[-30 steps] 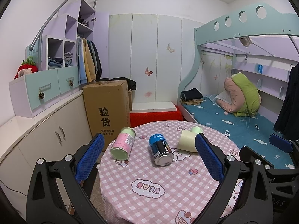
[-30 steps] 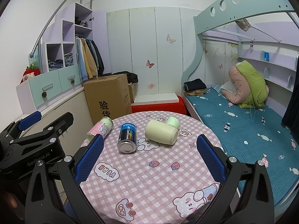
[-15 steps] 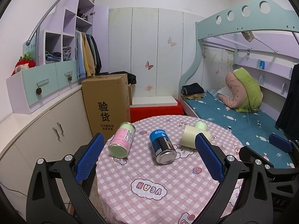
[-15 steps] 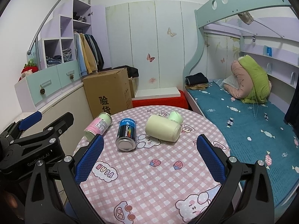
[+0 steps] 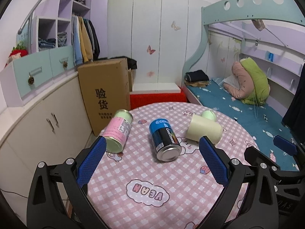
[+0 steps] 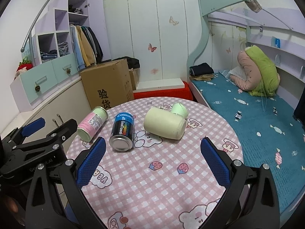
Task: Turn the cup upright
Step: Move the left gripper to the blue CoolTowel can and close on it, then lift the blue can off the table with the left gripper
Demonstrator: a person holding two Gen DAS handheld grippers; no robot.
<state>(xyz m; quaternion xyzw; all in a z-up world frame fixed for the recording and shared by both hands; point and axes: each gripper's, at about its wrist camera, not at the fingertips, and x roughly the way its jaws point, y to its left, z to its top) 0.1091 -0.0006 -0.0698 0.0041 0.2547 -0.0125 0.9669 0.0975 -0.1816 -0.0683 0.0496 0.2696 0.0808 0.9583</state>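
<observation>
A pale yellow-green plastic cup (image 6: 165, 123) is lying on its side toward the far right of a round table covered in a pink checked cartoon-print cloth (image 6: 152, 181), its closed base facing the cameras; a smaller green cylinder (image 6: 180, 110) is lying just behind it, close enough that contact cannot be judged. To the cup's left, a blue and black metal can lettered "CoolTowel" (image 5: 165, 139) is resting on its side with its silver end toward the viewer, and a pink-labelled tin with pale green ends (image 5: 117, 130) is lying beside it near the table's left edge. The left gripper (image 5: 150, 164) is hovering over the near part of the table with its blue-padded fingers (image 5: 91, 164) spread wide, gripping nothing. The right gripper (image 6: 152, 162) is likewise hanging above the cloth with its blue pads (image 6: 214, 162) spread wide, the cup lying well ahead of them. A brown cardboard box printed with Chinese characters (image 5: 105, 93) is standing on the floor behind the table, and a bunk bed with a teal mattress (image 6: 247, 110) is running along the right.
</observation>
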